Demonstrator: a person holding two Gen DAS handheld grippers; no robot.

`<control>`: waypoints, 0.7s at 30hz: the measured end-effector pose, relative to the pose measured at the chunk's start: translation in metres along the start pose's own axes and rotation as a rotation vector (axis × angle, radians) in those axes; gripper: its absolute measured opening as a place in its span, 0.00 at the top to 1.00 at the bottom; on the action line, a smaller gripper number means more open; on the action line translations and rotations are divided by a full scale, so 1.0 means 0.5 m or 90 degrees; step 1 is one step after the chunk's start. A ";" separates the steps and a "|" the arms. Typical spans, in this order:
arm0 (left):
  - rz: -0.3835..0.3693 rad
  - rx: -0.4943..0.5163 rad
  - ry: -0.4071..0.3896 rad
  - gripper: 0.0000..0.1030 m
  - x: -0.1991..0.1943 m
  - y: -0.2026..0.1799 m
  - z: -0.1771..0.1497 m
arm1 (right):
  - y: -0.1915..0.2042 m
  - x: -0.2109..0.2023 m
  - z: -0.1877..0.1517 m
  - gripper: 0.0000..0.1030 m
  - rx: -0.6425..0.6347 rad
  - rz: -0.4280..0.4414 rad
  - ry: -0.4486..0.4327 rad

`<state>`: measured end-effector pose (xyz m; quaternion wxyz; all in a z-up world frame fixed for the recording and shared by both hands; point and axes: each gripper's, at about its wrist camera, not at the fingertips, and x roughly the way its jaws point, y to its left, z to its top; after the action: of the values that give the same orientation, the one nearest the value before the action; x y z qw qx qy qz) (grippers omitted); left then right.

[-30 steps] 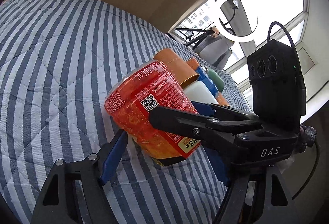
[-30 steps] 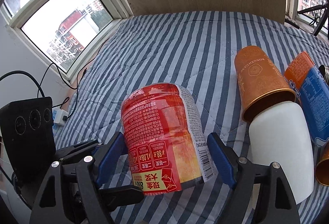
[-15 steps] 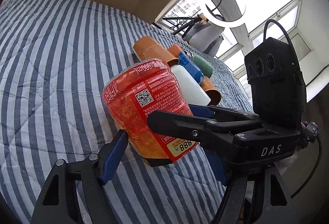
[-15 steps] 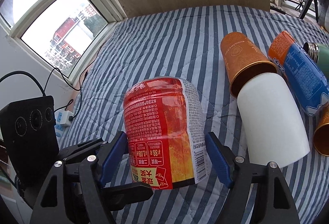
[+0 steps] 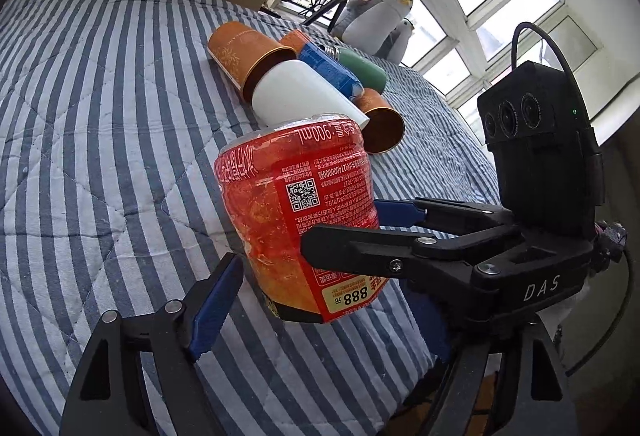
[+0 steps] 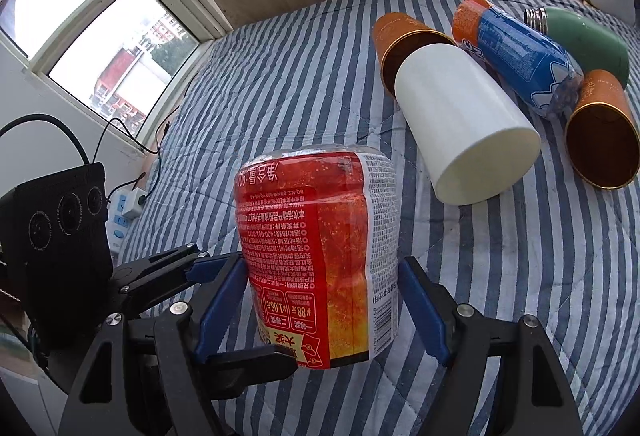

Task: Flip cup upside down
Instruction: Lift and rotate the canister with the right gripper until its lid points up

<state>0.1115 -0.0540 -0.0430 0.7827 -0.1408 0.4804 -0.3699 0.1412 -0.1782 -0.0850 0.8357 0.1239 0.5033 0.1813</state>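
A red plastic cup with an orange-red label [image 5: 298,212] is held above the striped bedcover, bottom end up, its print upside down. In the right wrist view the cup [image 6: 320,256] sits between my right gripper's blue pads [image 6: 218,310], which press its sides; the right gripper [image 6: 320,312] is shut on it. In the left wrist view my left gripper [image 5: 320,300] straddles the cup with a gap at the left pad [image 5: 214,306]; its right finger is hidden behind the other gripper's body [image 5: 440,252].
A pile lies on the striped bedcover [image 6: 280,84] beyond the cup: a white cup [image 6: 464,124], two orange cups [image 6: 400,44] [image 6: 600,132], a blue-orange bottle [image 6: 516,56], a green flask [image 6: 584,40]. A power strip [image 6: 124,214] and windows lie to the left.
The cup has been turned from tilted to nearly vertical with its bottom end up. Both grippers have swung with it, and the pile of cups now shows further off.
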 end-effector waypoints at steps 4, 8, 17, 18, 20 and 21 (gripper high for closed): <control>0.023 0.004 -0.024 0.17 -0.039 0.030 -0.026 | 0.000 0.001 0.006 0.28 -0.009 0.006 -0.001; 0.037 -0.006 -0.049 0.16 -0.078 0.070 -0.051 | 0.010 0.014 0.026 0.28 -0.034 -0.014 -0.001; 0.056 -0.008 -0.077 0.16 -0.135 0.112 -0.085 | 0.093 0.046 0.096 0.25 -0.182 -0.123 0.057; 0.056 -0.009 -0.075 0.16 -0.137 0.117 -0.085 | 0.106 0.052 0.099 0.25 -0.202 -0.145 0.066; 0.056 -0.013 -0.077 0.16 -0.136 0.121 -0.080 | 0.121 0.064 0.103 0.25 -0.226 -0.175 0.082; 0.050 -0.014 -0.075 0.16 -0.132 0.120 -0.073 | 0.125 0.067 0.106 0.25 -0.226 -0.180 0.088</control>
<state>0.0894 0.0393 -0.0529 0.8218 -0.1520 0.4427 -0.3250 0.1917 -0.1088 -0.0630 0.8250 -0.1092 0.5319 0.1564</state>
